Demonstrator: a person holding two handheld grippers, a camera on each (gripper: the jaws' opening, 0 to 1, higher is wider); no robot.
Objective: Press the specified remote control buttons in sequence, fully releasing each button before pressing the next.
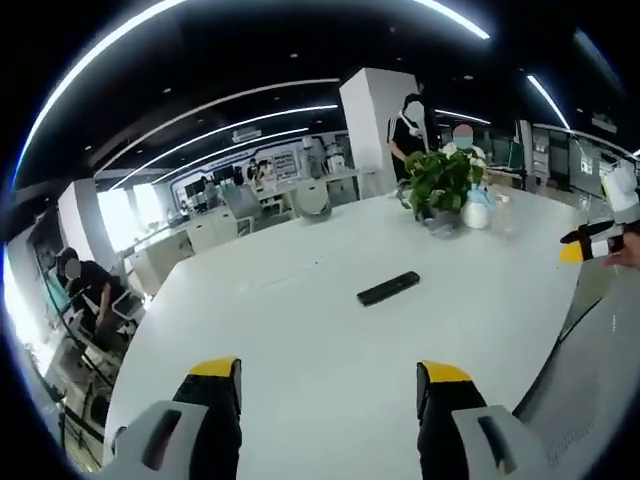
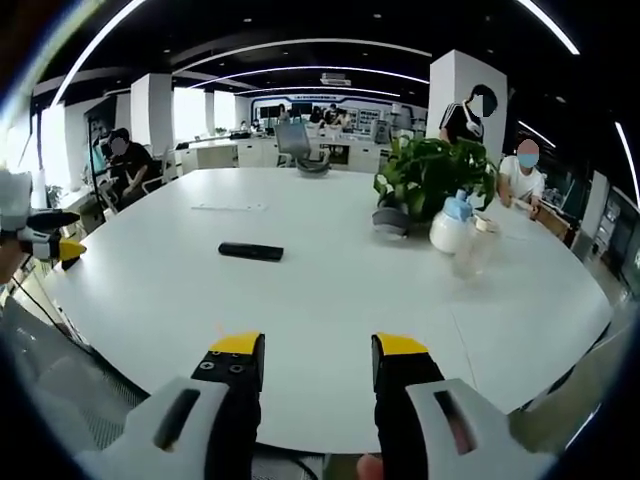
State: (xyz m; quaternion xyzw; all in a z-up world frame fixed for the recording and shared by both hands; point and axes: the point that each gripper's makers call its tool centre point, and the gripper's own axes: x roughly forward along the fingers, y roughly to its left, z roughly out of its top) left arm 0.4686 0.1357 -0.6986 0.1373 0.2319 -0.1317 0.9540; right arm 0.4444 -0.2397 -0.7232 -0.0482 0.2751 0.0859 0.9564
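A black remote control [image 1: 389, 288] lies flat on the big white table [image 1: 300, 330], ahead of my left gripper [image 1: 330, 375], whose yellow-tipped jaws stand open and apart from it. In the right gripper view the same remote [image 2: 251, 252] lies ahead and a little left of my right gripper [image 2: 315, 350], also open with nothing between its jaws. The right gripper [image 1: 590, 243] shows at the right edge of the left gripper view. The left gripper [image 2: 50, 245] shows at the left edge of the right gripper view.
A potted green plant [image 2: 430, 180], a white and blue jug [image 2: 450, 225] and a clear cup [image 2: 475, 245] stand beyond the remote. A paper strip [image 2: 230, 207] lies farther back. People sit and stand around the office behind the table [image 2: 330, 290].
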